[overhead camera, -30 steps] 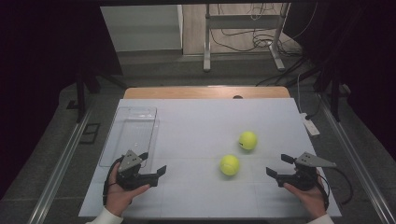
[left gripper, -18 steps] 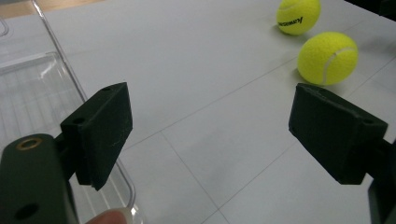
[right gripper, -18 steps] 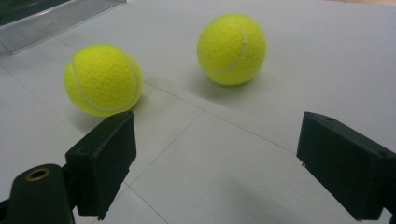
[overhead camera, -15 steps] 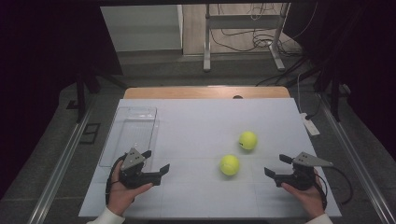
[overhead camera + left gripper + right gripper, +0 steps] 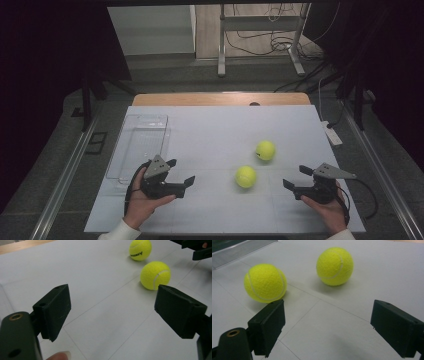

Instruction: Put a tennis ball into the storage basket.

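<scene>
Two yellow tennis balls lie on the white table: the nearer ball [image 5: 246, 176] and the farther ball [image 5: 265, 150]. My left gripper [image 5: 181, 171] is held at the front left, open, with its jaws pointing right toward the balls. In the left gripper view the open gripper [image 5: 117, 310] has nothing between its jaws, and the nearer ball [image 5: 155, 275] and the farther ball [image 5: 140, 249] lie ahead. My right gripper [image 5: 296, 177] is open at the front right, pointing left. In the right gripper view its open, unloaded gripper [image 5: 332, 326] faces one ball [image 5: 265, 282] and the other [image 5: 334, 265].
A clear plastic tray [image 5: 140, 145] sits at the table's left side, just behind my left hand; its edge [image 5: 239, 248] shows at the top left of the right gripper view. A wooden strip [image 5: 220, 98] runs along the table's far edge. Cables and a metal stand are on the floor beyond.
My left gripper has moved right, toward the balls, and risen a little, still open. The right gripper and both balls have kept still.
</scene>
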`<state>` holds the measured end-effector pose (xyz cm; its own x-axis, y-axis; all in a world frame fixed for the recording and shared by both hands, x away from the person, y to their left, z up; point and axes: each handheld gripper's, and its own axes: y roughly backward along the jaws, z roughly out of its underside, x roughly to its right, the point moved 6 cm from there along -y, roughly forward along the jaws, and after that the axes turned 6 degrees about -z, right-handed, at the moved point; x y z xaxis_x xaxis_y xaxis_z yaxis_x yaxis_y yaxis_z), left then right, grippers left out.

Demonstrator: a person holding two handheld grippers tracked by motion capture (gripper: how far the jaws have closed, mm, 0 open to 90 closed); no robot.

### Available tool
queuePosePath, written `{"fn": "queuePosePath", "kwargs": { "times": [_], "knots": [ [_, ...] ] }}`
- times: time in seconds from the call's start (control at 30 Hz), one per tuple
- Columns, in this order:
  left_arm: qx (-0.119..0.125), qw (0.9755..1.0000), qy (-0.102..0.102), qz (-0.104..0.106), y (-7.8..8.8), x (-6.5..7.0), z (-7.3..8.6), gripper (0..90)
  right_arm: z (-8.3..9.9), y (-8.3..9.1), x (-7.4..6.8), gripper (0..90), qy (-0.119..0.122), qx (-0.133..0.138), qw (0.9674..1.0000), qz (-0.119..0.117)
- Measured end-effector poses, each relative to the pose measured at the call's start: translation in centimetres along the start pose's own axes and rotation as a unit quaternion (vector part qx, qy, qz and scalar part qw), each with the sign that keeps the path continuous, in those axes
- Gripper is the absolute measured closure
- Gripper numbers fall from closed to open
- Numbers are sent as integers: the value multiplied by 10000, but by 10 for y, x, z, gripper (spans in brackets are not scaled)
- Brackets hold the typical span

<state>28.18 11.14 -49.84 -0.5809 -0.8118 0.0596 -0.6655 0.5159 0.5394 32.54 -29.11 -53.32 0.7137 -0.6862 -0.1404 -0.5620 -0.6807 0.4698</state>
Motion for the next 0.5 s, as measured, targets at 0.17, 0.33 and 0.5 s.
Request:
{"fn": "queuePosePath", "kwargs": {
  "times": [0.17, 0.33, 0.5],
  "knots": [
    [-34, 9999, -75, 81, -5, 5, -5, 149, 0, 0, 1, 128, 6, -15, 10000, 0],
    [-45, 9998, -117, 140, -8, 9, -10, 149, 0, 1, 2, 129, 17, 6, 10000, 5],
    [-46, 9997, -184, 180, -10, 13, -13, 149, 1, 1, 4, 129, 1, -1, 10000, 26]
  ]
}}
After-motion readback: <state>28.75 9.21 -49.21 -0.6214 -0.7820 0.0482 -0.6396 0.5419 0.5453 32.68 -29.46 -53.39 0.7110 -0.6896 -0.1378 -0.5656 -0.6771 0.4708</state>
